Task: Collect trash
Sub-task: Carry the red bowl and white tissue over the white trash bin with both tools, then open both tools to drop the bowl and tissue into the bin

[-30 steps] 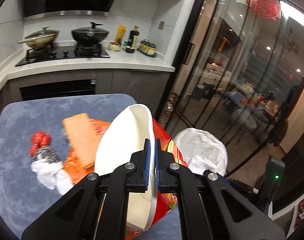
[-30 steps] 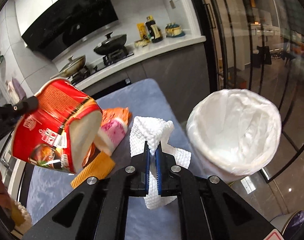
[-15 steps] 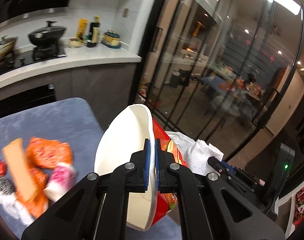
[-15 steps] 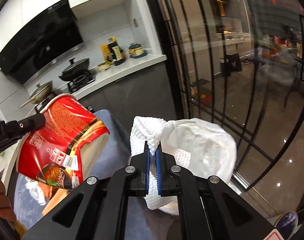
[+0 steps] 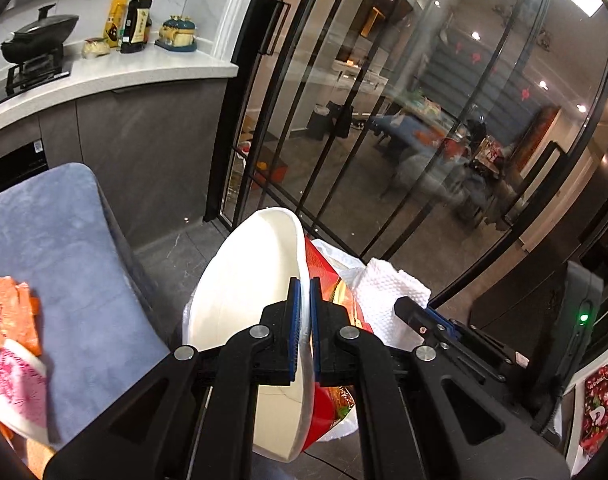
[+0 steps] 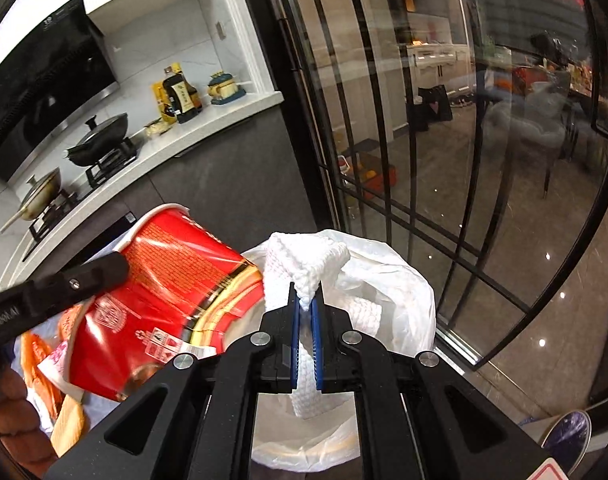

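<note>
My left gripper point(image 5: 304, 292) is shut on the rim of a red instant-noodle cup point(image 5: 244, 312) with a white inside, held tilted just left of the white-lined trash bin point(image 6: 399, 292). The cup also shows in the right wrist view point(image 6: 160, 304). My right gripper point(image 6: 307, 300) is shut on a crumpled white paper towel point(image 6: 300, 260) and holds it over the bin's mouth. The towel also shows in the left wrist view point(image 5: 387, 292). Orange and pink wrappers point(image 5: 12, 320) lie on the blue-grey table point(image 5: 64, 240).
A kitchen counter point(image 5: 104, 76) with a wok, bottles and jars stands behind the table. Black-framed glass doors point(image 5: 383, 120) run along the right. A dark device with a green light point(image 5: 581, 316) stands on the floor right of the bin.
Both grippers have swung right, off the table and toward the bin. The cup and the towel came with them; the towel is now over the bin's mouth.
</note>
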`<action>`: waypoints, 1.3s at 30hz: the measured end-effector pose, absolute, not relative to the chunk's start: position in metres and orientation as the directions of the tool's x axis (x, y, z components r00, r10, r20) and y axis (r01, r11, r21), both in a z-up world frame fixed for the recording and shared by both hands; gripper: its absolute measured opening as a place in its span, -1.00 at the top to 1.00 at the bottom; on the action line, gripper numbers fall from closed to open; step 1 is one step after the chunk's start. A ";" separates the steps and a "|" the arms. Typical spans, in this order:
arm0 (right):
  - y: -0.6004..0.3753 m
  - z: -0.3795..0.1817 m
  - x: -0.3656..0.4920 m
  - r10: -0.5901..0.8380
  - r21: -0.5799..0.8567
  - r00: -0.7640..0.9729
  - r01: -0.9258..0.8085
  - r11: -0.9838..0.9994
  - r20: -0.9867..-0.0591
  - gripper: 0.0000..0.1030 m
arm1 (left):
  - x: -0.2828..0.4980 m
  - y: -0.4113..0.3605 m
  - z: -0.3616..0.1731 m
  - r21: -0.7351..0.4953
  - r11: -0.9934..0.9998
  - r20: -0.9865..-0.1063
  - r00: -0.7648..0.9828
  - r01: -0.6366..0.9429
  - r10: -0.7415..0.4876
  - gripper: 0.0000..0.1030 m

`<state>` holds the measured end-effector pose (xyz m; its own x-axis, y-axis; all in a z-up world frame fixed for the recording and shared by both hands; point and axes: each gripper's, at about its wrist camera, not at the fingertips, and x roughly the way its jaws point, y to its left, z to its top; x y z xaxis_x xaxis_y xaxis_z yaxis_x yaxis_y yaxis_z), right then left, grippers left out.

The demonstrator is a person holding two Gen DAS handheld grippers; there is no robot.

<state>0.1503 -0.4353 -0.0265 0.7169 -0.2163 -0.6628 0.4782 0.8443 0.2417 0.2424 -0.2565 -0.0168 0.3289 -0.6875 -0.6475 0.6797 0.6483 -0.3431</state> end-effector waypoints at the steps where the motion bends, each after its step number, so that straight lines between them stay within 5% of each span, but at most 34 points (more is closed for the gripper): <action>1: -0.437 -0.028 0.153 -0.220 0.239 0.714 0.482 0.843 -0.665 0.89 | 0.244 -0.260 -0.021 -0.343 0.649 -0.652 0.325 0.679 -0.685 0.91; 5: -0.438 -0.031 0.158 -0.224 0.230 0.710 0.483 0.845 -0.668 0.77 | 0.253 -0.264 -0.033 -0.350 0.665 -0.667 0.323 0.659 -0.671 0.81; 7: -0.438 -0.030 0.159 -0.236 0.225 0.711 0.489 0.843 -0.662 0.46 | 0.255 -0.254 -0.032 -0.360 0.677 -0.662 0.336 0.642 -0.670 0.38; 9: -0.435 -0.027 0.156 -0.252 0.223 0.721 0.493 0.841 -0.646 0.23 | 0.259 -0.239 -0.030 -0.375 0.694 -0.643 0.366 0.615 -0.672 0.18; 25: -0.405 -0.016 0.144 -0.227 0.230 0.742 0.459 0.858 -0.631 0.11 | 0.263 -0.126 -0.023 -0.293 0.815 -0.670 0.501 0.501 -0.549 0.10; 28: -0.393 -0.013 0.140 -0.212 0.239 0.751 0.444 0.864 -0.626 0.02 | 0.254 -0.106 -0.022 -0.268 0.838 -0.676 0.527 0.475 -0.515 -0.14; 32: -0.366 -0.010 0.137 -0.177 0.237 0.760 0.401 0.885 -0.626 -0.02 | 0.242 -0.080 -0.022 -0.223 0.863 -0.680 0.562 0.453 -0.471 -0.17; 39: -0.311 -0.006 0.135 -0.115 0.234 0.776 0.322 0.917 -0.620 -0.14 | 0.215 -0.011 -0.033 -0.191 0.910 -0.696 0.603 0.368 -0.389 -0.51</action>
